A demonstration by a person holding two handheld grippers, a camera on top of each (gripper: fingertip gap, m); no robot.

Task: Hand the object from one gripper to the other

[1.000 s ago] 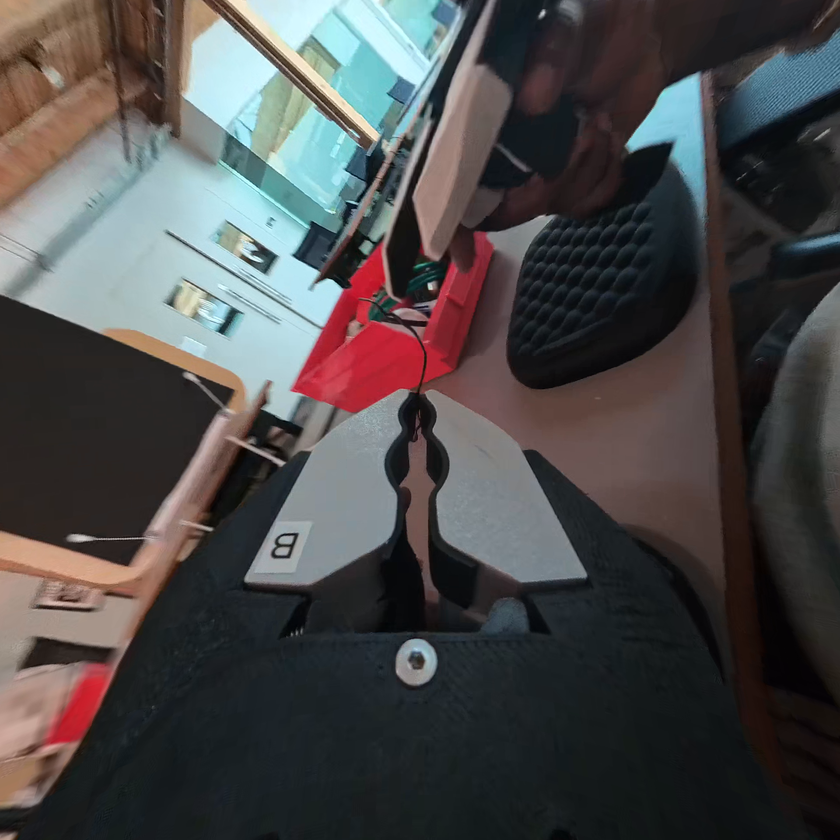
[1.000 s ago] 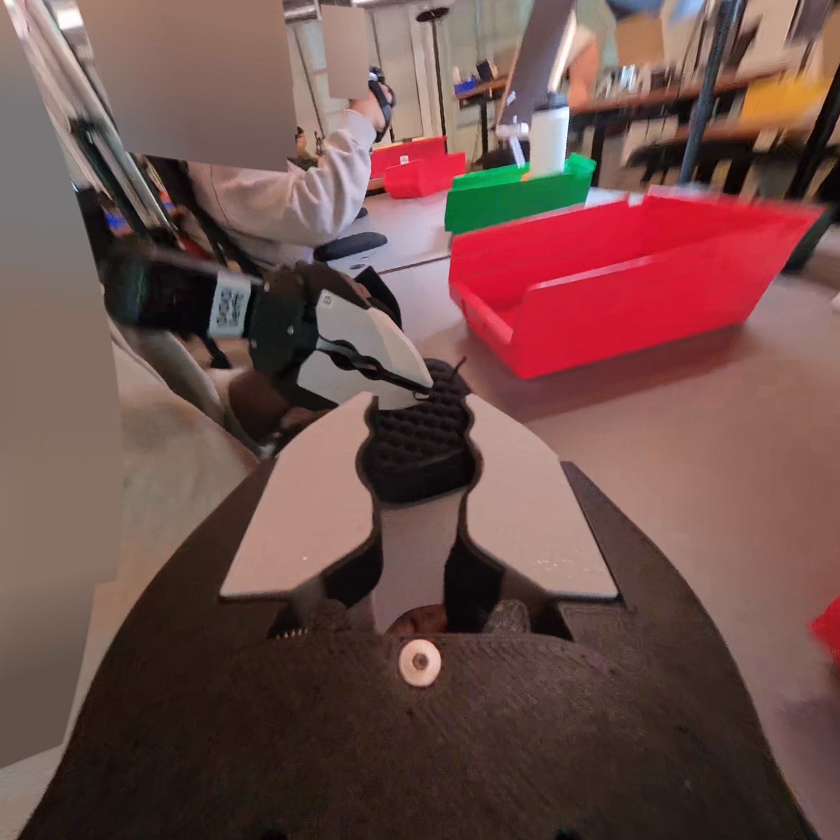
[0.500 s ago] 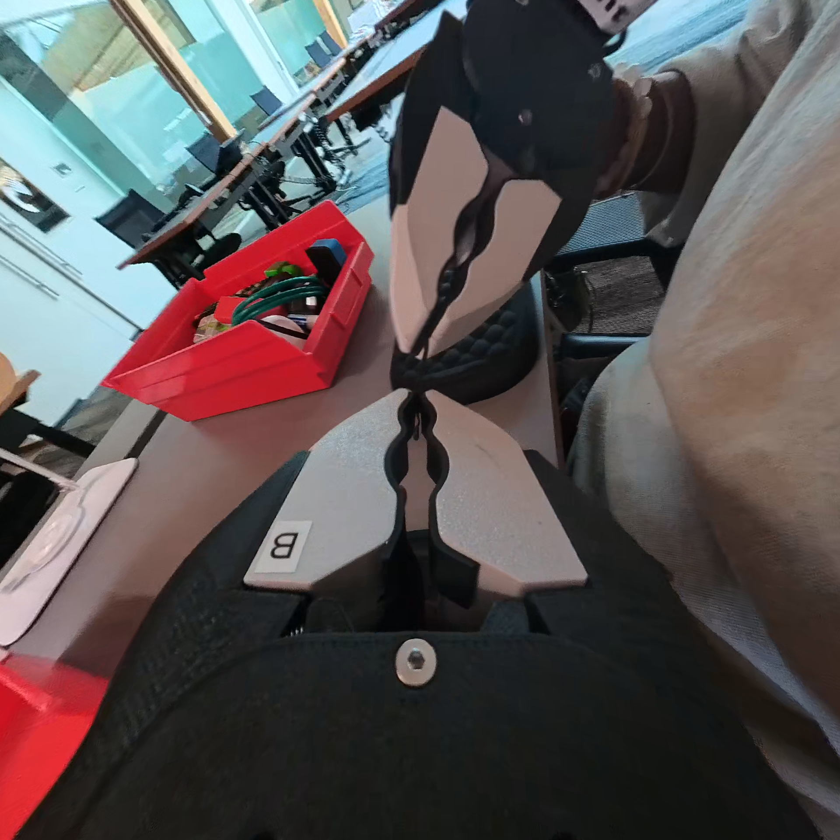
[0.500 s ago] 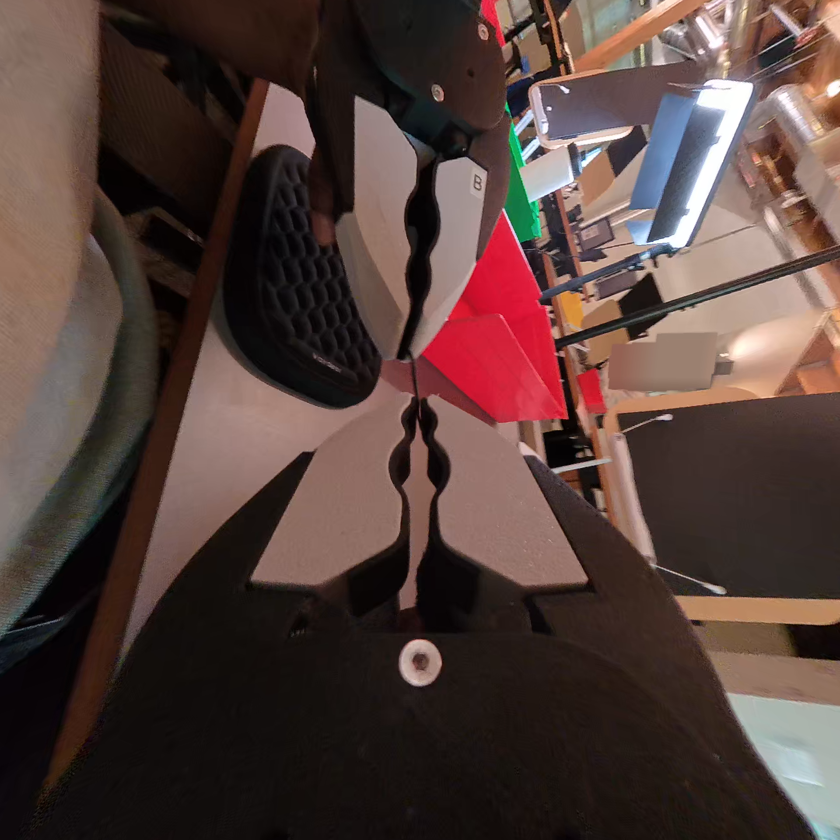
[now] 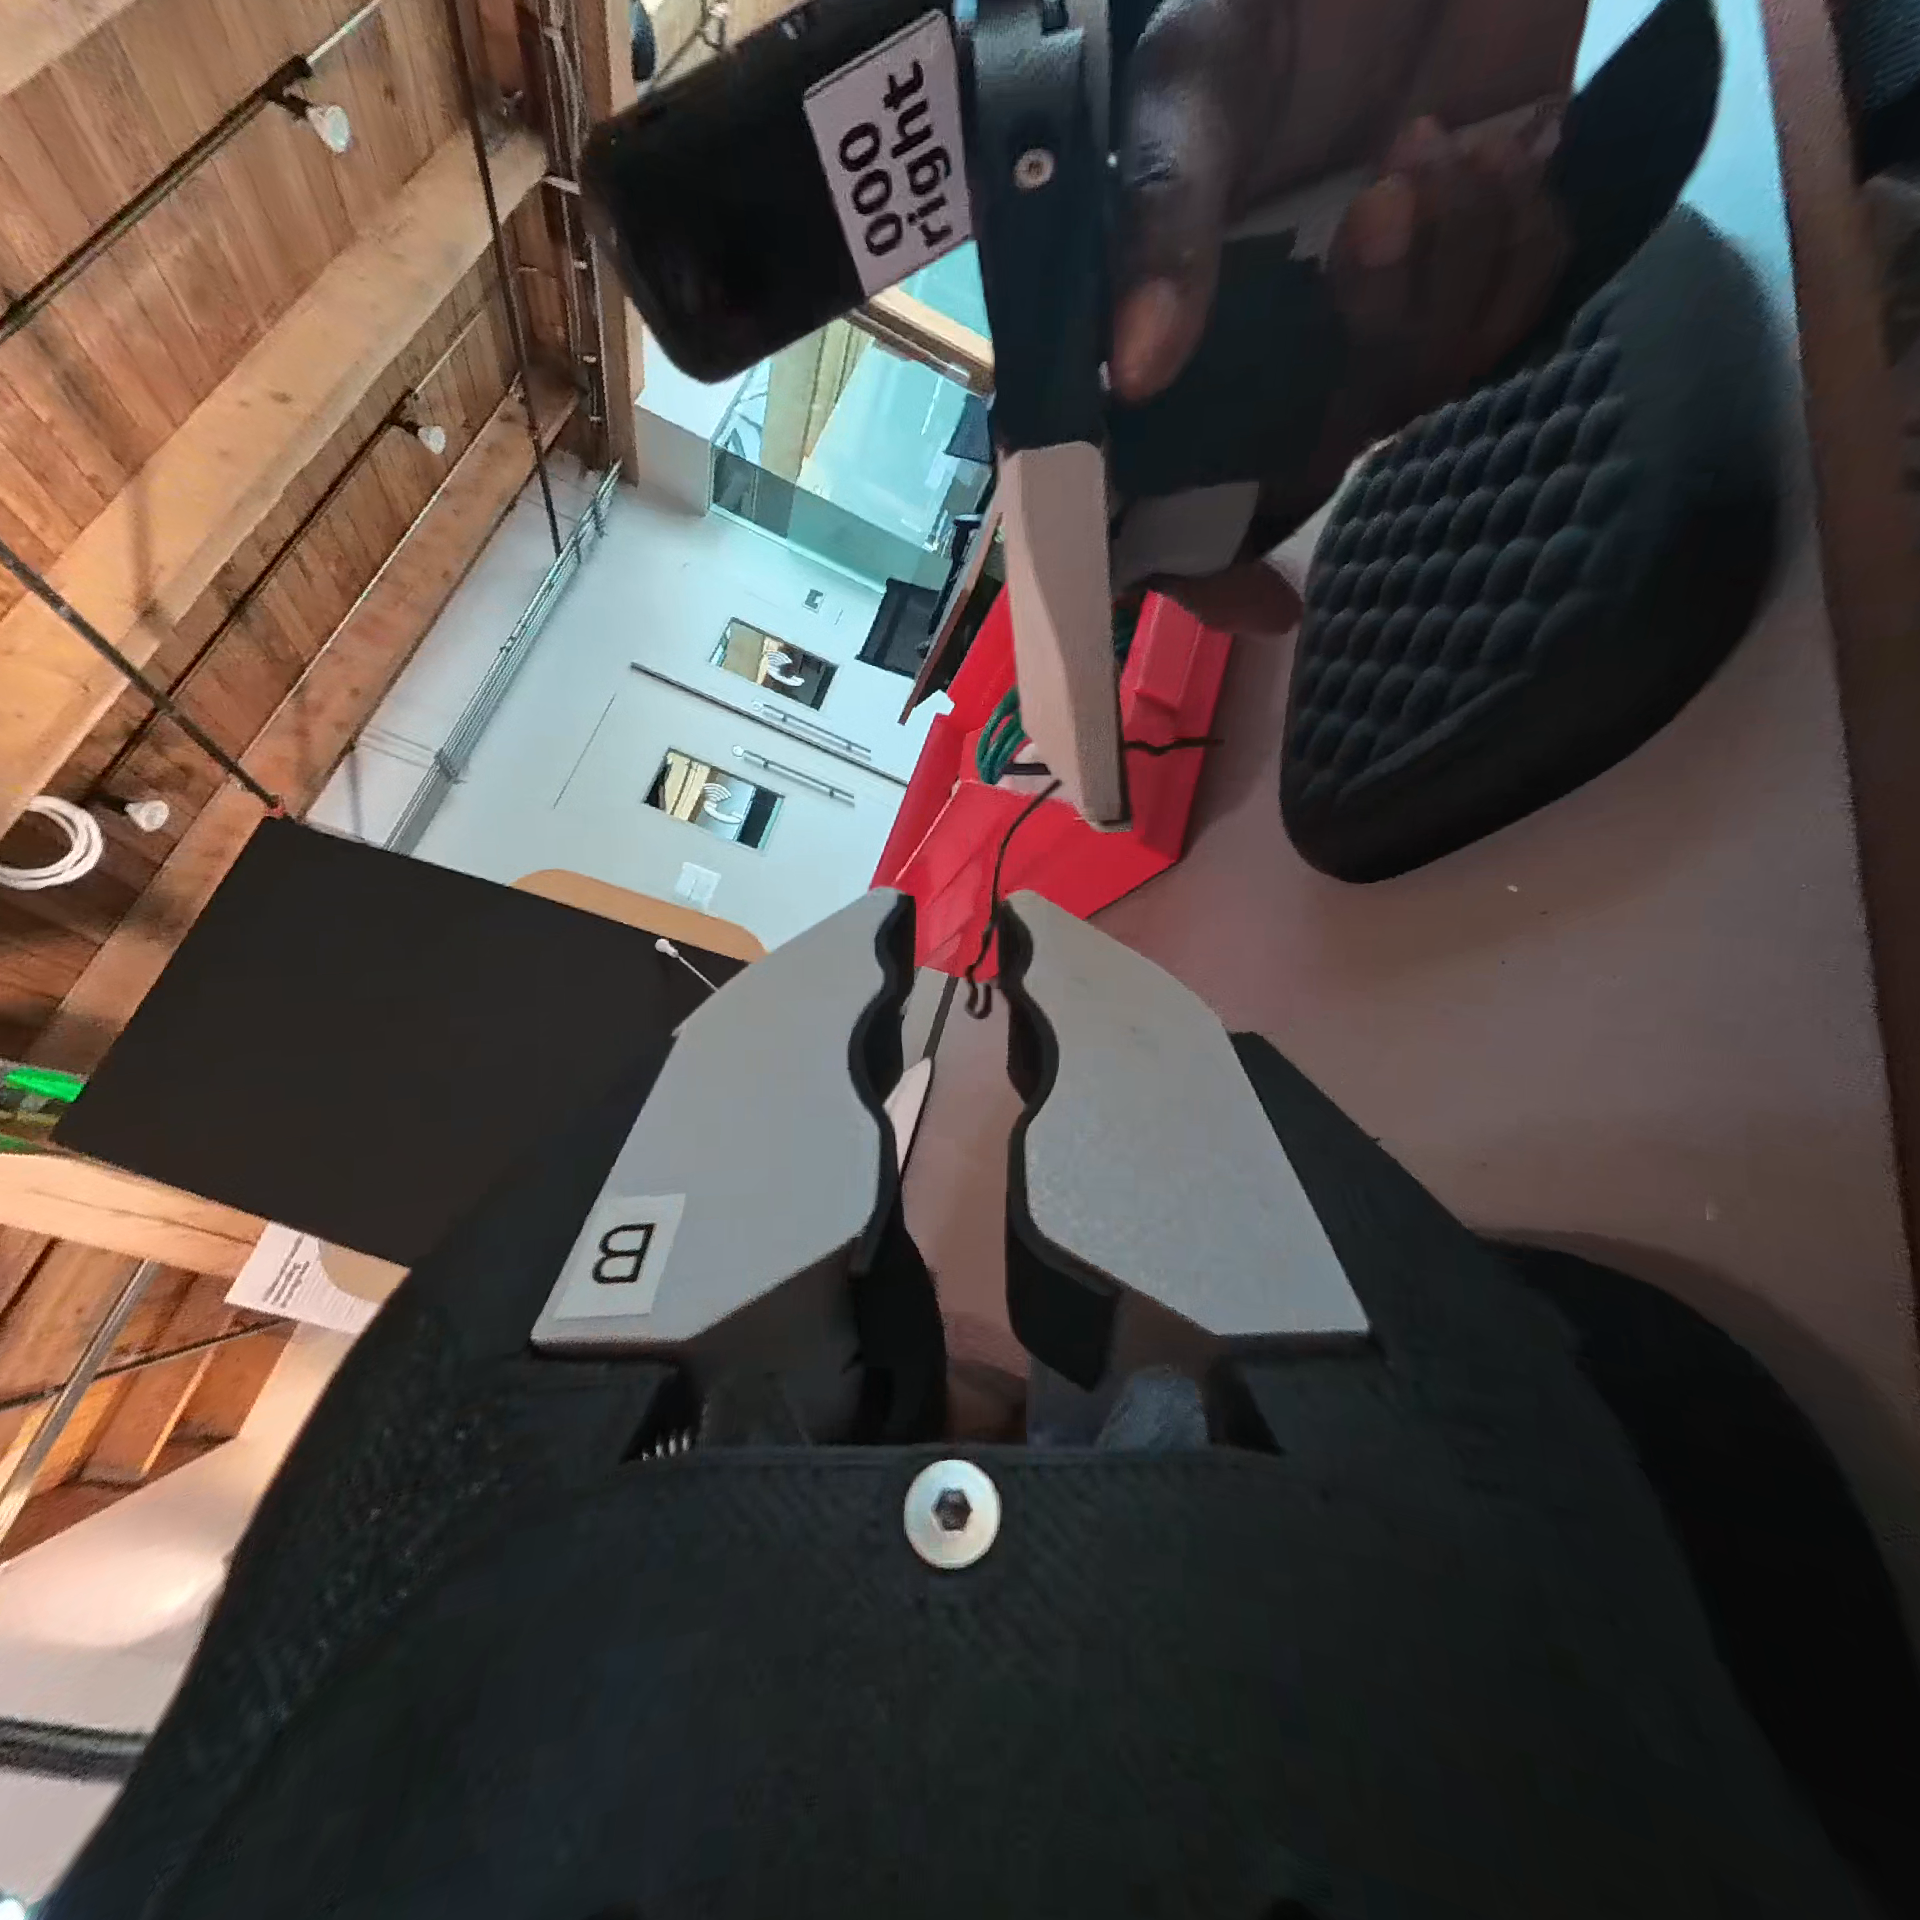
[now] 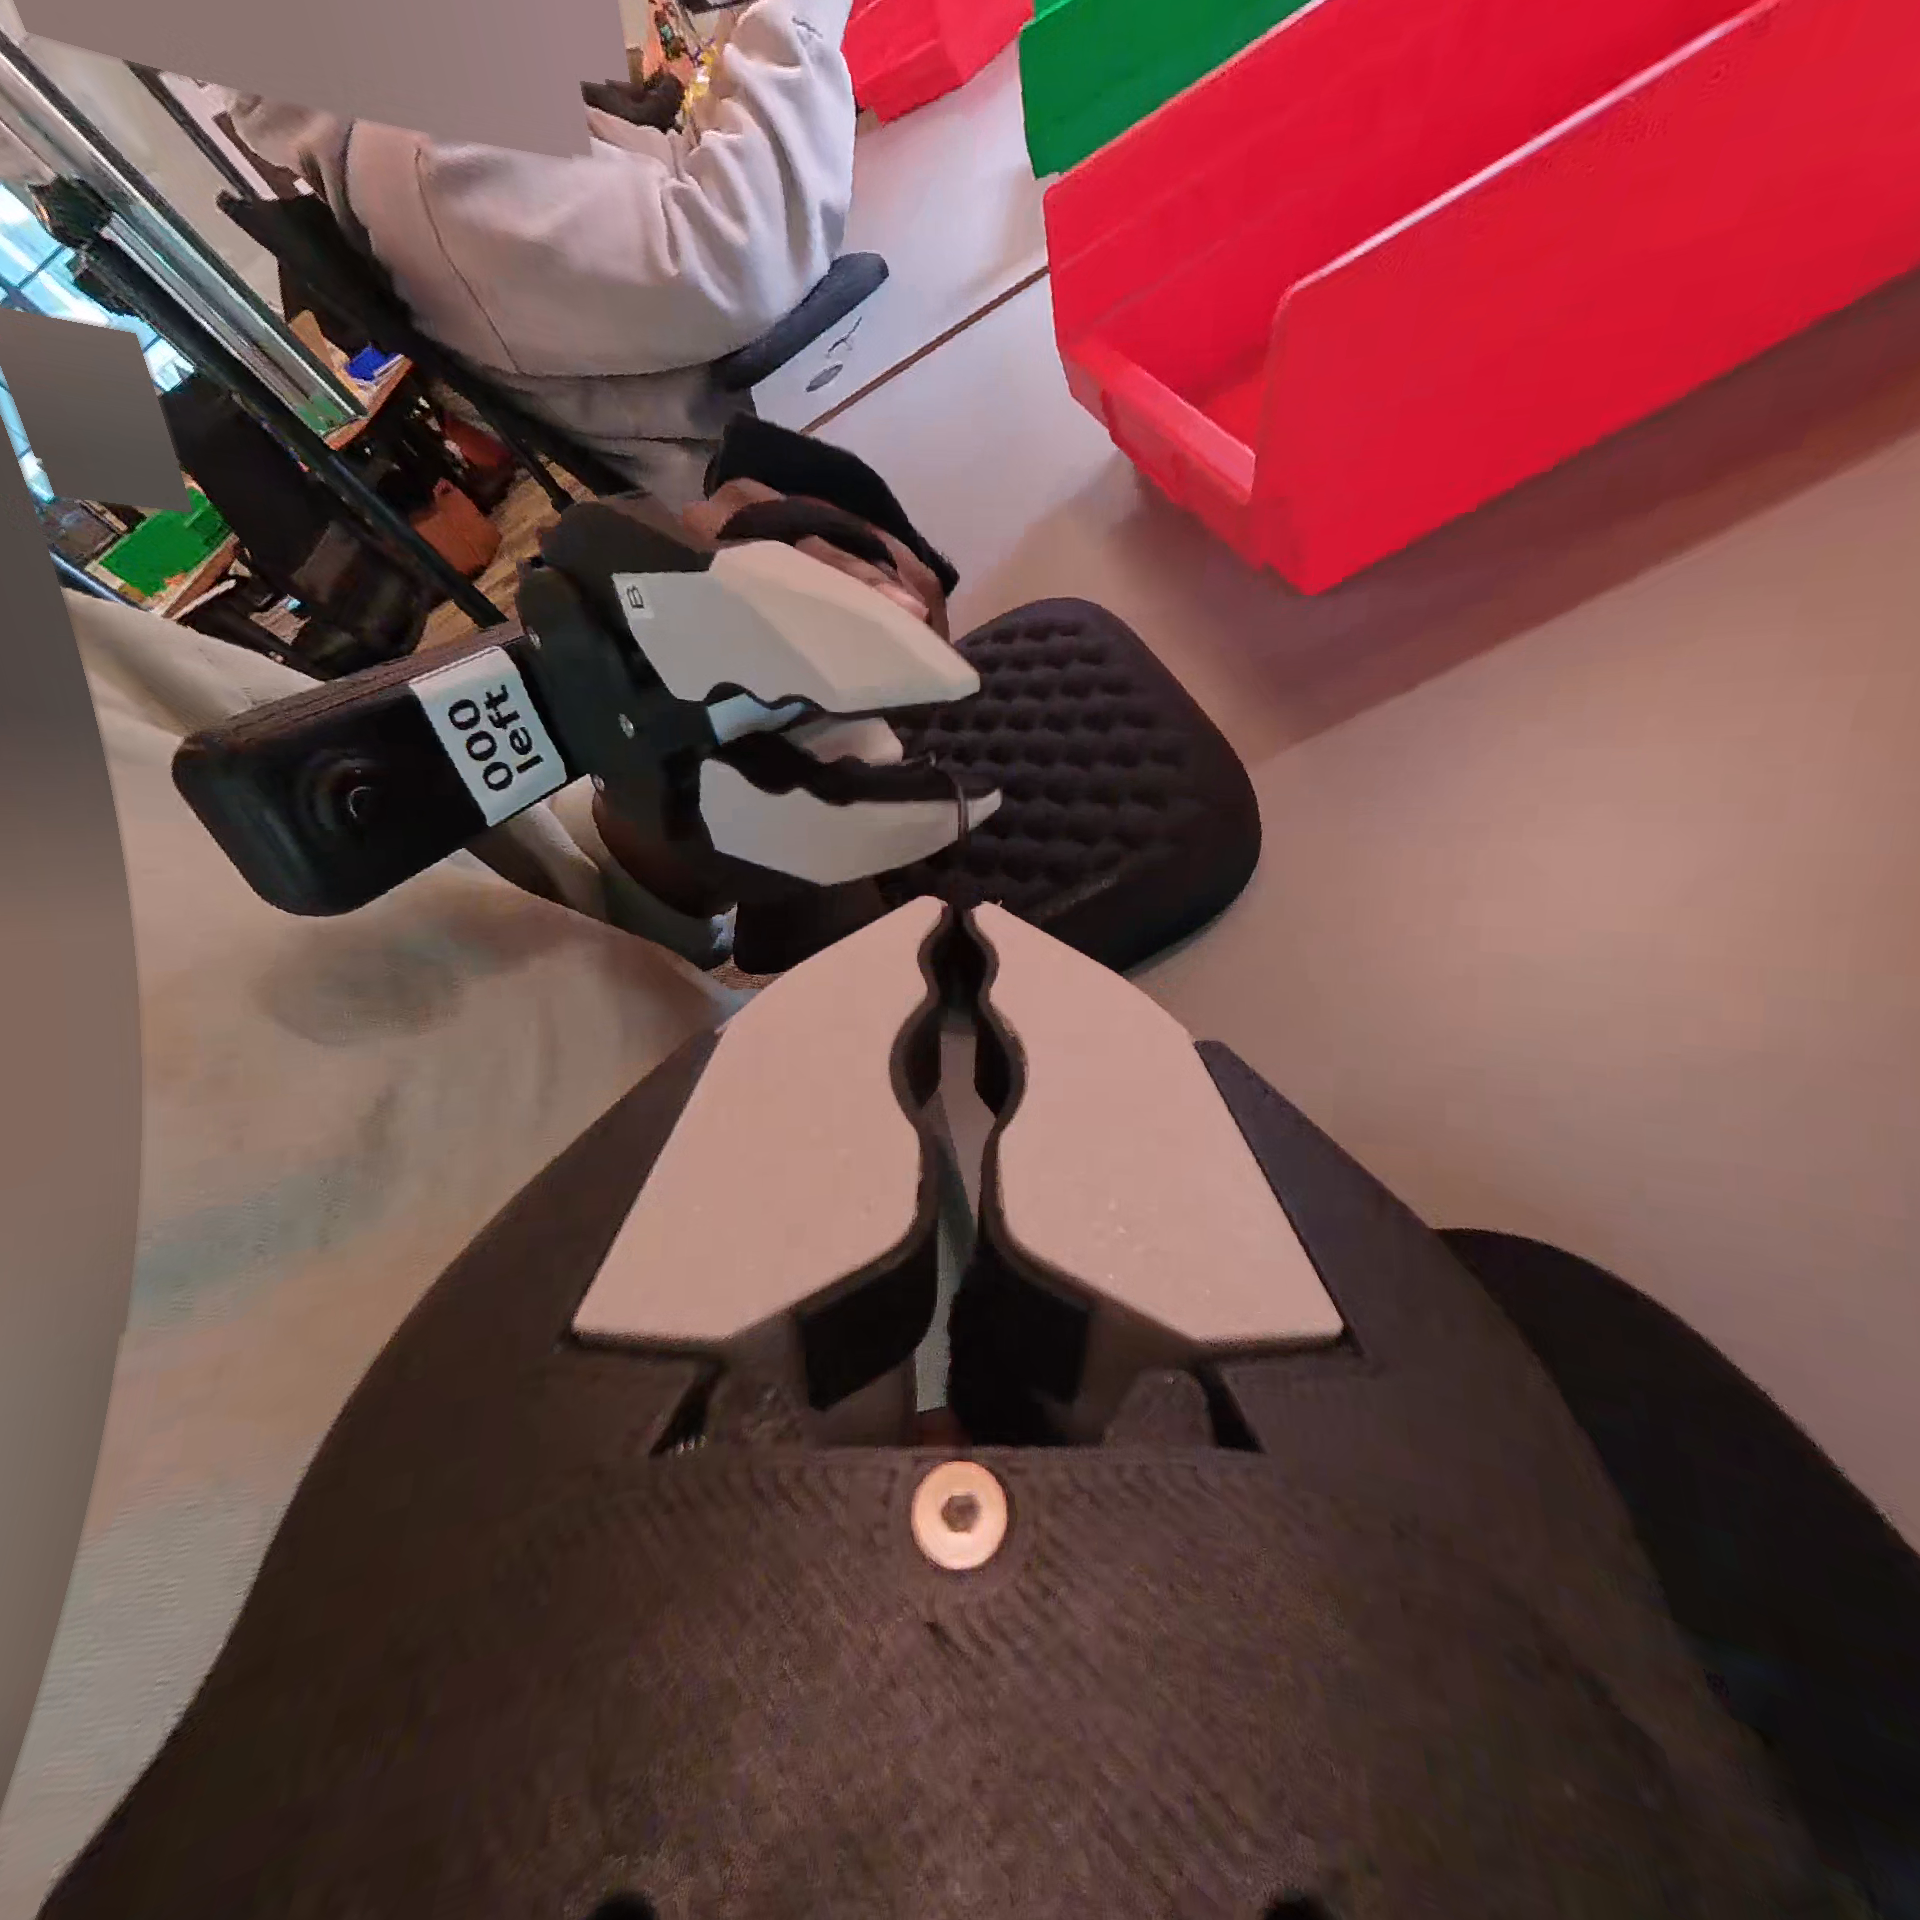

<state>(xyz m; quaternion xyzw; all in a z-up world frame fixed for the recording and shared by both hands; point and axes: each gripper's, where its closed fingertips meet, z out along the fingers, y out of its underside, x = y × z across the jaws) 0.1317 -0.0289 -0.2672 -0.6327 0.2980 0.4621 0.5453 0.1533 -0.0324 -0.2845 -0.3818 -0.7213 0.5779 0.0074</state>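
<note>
The object is a thin black wire [image 5: 1003,862]. In the left wrist view it runs from the tip of my right gripper [image 5: 1101,810], seen edge-on above, down into the gap between my left gripper's [image 5: 951,914] parted jaws, its hooked end loose there. My right gripper [image 6: 961,914] is shut, tips together just below the left gripper [image 6: 982,743], whose jaws stand slightly apart with the wire [image 6: 961,805] at their tips. Both grippers hover over the table's near edge.
A black honeycomb-textured pad [image 6: 1070,769] lies on the tan table right behind the grippers and also shows in the left wrist view [image 5: 1507,623]. Red bins [image 6: 1455,312] and a green bin [image 6: 1122,83] stand farther back. A seated person's light sleeve [image 6: 582,239] is at the back left. My two grippers' fingertips are within a few centimetres of each other.
My right gripper closed on the wire about half a second ago. My left gripper, shut on the wire before, has now opened. Both grippers have tilted and drawn slightly apart.
</note>
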